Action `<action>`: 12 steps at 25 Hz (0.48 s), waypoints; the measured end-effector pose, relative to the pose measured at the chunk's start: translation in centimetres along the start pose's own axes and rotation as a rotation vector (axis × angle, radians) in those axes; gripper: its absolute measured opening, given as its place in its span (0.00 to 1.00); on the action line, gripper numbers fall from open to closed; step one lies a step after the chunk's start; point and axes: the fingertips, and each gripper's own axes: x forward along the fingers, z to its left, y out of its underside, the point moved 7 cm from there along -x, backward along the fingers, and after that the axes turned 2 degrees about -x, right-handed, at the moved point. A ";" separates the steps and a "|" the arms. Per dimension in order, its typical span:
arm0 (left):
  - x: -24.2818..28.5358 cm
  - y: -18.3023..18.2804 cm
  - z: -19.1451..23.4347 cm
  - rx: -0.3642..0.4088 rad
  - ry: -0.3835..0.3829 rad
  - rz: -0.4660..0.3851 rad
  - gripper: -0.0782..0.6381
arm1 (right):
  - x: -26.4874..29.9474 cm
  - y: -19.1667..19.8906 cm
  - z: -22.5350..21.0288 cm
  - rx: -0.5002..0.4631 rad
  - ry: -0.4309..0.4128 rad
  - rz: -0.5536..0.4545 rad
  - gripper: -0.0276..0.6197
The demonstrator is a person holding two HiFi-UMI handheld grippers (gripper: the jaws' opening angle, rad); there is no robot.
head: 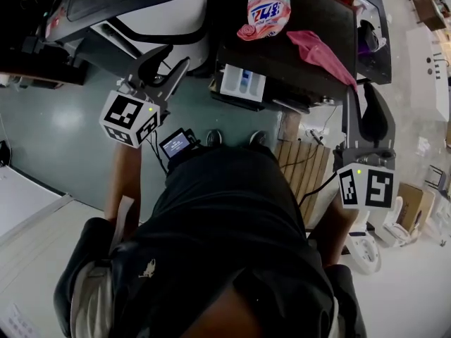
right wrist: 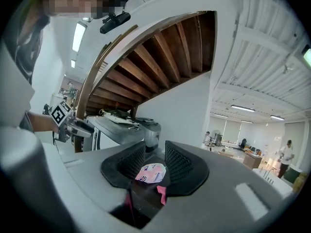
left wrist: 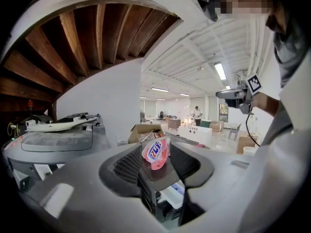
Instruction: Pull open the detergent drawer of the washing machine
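Drawer [head: 243, 83] stands pulled out of washing machine [head: 303, 55], white tray showing. Left gripper [head: 177, 53] has jaws apart and empty. Right gripper [head: 361, 97] has jaws nearly together and empty. Both hang clear of it. Pull looks done; next, only check it is fully out.

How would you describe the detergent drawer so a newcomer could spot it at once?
Find the dark-topped washing machine at the top of the head view, with a pink pouch and a pink cloth lying on it. From its front face, towards the left, a tray sticks out: the detergent drawer. It alone is white with a blue insert.
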 end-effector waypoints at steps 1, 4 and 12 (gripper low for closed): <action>-0.1 0.1 -0.1 -0.003 0.001 -0.002 0.38 | -0.2 0.0 0.0 0.000 0.004 0.001 0.24; -0.2 0.4 -0.2 -0.012 0.004 -0.002 0.38 | -0.6 0.3 0.0 0.000 0.010 0.005 0.24; 0.0 0.4 -0.3 -0.020 0.009 -0.004 0.38 | -0.8 0.3 -0.4 0.003 0.017 0.009 0.24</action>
